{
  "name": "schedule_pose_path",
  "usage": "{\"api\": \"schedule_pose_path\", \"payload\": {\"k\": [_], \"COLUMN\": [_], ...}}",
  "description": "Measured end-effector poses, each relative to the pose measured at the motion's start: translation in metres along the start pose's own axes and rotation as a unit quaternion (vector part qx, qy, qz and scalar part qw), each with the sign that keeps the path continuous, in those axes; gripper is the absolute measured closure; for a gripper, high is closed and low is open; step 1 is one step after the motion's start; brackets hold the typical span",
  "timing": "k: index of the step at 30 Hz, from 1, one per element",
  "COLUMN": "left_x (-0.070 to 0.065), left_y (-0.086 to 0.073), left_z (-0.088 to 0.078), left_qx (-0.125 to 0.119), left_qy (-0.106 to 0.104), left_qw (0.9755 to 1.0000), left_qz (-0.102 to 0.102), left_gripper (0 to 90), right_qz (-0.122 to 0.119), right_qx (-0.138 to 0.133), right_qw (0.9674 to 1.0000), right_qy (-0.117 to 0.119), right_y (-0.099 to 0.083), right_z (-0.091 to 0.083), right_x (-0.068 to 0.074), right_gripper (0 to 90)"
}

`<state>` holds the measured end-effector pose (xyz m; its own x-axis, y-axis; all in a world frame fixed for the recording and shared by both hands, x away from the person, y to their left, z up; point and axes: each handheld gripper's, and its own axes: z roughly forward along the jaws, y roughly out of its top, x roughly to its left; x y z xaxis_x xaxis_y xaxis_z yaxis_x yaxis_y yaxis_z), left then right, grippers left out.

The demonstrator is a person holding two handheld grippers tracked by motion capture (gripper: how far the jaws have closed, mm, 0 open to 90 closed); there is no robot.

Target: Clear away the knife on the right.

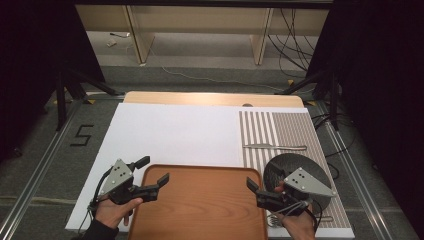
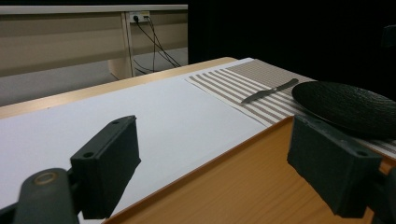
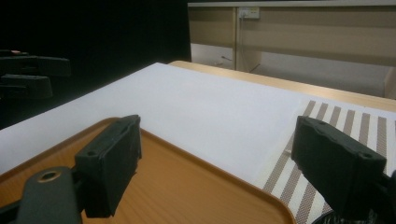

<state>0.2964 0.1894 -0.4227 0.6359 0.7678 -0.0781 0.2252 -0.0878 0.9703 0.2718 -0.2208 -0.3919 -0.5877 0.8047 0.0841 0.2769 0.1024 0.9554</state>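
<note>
The left gripper (image 1: 154,177) hangs over the left edge of the wooden tray (image 1: 200,210), its 2 jaws spread wide apart with nothing between them. In the left gripper view the same jaws (image 2: 233,163) frame the tray's far rim (image 2: 224,158) and the white sheet (image 2: 154,112) beyond it. The right gripper (image 1: 252,190) hangs over the tray's right edge, also with its jaws wide apart and empty; in the right gripper view (image 3: 233,163) they straddle the tray's rounded corner (image 3: 205,177).

The tray lies at the near edge of the table, between the 2 hands, resting on the white sheet (image 1: 170,135). Neither gripper touches it as far as the pictures tell. To its right a striped mat (image 1: 280,130) carries a dark plate (image 1: 282,165), partly behind the right gripper, and a knife (image 1: 275,146) lies across the mat just beyond the plate. A fork (image 1: 272,220) lies beside the tray near the right hand (image 1: 300,227).
</note>
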Motion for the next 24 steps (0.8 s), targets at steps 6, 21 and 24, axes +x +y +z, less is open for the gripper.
{"api": "schedule_pose_path", "payload": {"k": [6, 21, 24], "left_x": [0.000, 0.000, 0.000], "left_y": [0.000, 0.000, 0.000], "left_z": [0.000, -0.001, -0.001], "left_qx": [-0.001, -0.001, 0.000], "left_qy": [0.000, 0.001, 0.000], "left_qw": [1.0000, 1.0000, 1.0000], "left_qz": [0.000, 0.000, 0.001], "left_gripper": [16.1, 16.1, 16.1], "right_qz": [0.000, -0.010, -0.005], "right_qx": [0.000, 0.003, 0.008], "right_qw": [1.0000, 0.9999, 0.9999], "right_qy": [0.000, -0.008, -0.007], "right_y": [0.000, 0.003, 0.006], "right_z": [0.000, 0.000, 0.000], "right_x": [0.000, -0.006, -0.013], "right_gripper": [17.0, 16.9, 17.1]}}
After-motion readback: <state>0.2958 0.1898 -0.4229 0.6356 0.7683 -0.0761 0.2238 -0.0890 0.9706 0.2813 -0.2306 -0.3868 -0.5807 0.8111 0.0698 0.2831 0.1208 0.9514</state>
